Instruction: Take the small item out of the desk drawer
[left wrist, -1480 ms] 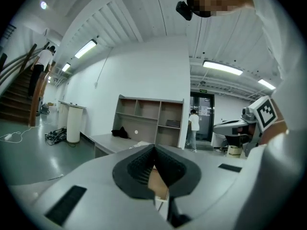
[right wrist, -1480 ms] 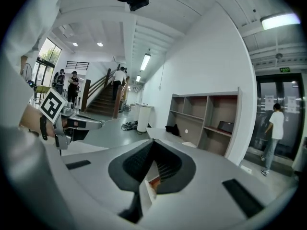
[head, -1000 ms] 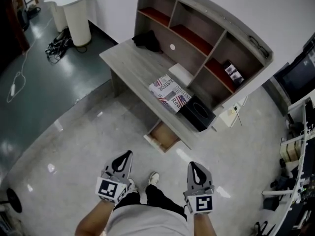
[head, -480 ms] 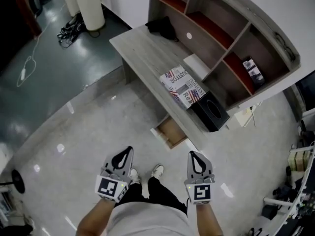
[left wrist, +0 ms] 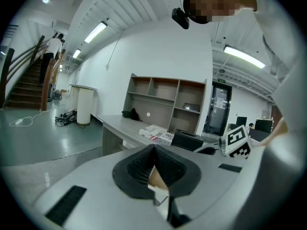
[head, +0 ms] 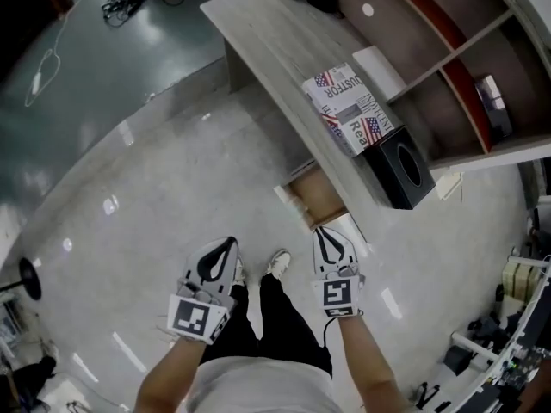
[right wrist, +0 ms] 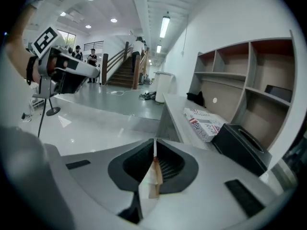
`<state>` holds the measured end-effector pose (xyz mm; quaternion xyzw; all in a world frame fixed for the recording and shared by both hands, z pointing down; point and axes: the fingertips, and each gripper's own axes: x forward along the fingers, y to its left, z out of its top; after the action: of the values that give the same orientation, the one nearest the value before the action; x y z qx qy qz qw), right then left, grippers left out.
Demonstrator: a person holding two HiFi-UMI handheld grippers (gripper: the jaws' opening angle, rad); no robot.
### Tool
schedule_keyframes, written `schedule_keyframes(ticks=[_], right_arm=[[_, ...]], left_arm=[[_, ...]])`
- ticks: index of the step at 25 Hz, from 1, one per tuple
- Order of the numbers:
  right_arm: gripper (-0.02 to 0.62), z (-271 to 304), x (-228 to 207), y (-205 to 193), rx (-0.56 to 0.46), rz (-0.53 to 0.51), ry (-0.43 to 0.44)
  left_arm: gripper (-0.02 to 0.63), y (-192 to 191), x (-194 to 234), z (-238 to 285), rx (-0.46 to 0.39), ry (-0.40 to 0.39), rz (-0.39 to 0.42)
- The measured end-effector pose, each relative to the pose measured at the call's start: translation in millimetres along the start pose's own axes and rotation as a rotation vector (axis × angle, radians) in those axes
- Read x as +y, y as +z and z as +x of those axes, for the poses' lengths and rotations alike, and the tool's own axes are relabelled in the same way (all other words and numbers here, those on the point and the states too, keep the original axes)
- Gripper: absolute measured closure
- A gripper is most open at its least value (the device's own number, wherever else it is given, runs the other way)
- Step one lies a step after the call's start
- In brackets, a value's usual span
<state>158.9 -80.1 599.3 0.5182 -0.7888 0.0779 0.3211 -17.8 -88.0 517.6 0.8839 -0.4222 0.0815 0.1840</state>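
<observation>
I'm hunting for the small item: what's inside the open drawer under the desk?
The drawer shows only a bare brown bottom in its pulled-out part, with no item visible there. The rest lies hidden under the desk, so it cannot be checked.

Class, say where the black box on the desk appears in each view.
Head view: black box right of centre, at the end of the desk.
Left gripper view: black box just right of centre.
Right gripper view: black box right, below middle.
Shared landmark: flag-printed box beside it.
</observation>
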Motion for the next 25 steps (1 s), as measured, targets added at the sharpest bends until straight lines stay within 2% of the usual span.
schedule_keyframes(ticks=[5, 7, 14, 21, 25], right_arm=[[0.565, 46, 17, -43, 0.082, -0.029, 0.045], [0.491, 65, 22, -60, 0.120, -0.046, 0.062], [0.475, 116, 34, -113, 0.240, -0.104, 0.083], [0.432, 154, 52, -156, 0.335, -0.129, 0.123], [0.405, 171, 56, -174, 0.378, -0.134, 0.130]], left_arm=[[0.588, -45, 6, 2, 0.059, 0.012, -0.046], [0.588, -57, 12, 4, 0.065, 0.023, -0.061], [0.588, -99, 33, 6, 0.102, 0.045, -0.101], [0.588, -118, 44, 8, 0.139, 0.060, -0.120], [0.588, -122, 52, 7, 0.146, 0.065, -0.104]])
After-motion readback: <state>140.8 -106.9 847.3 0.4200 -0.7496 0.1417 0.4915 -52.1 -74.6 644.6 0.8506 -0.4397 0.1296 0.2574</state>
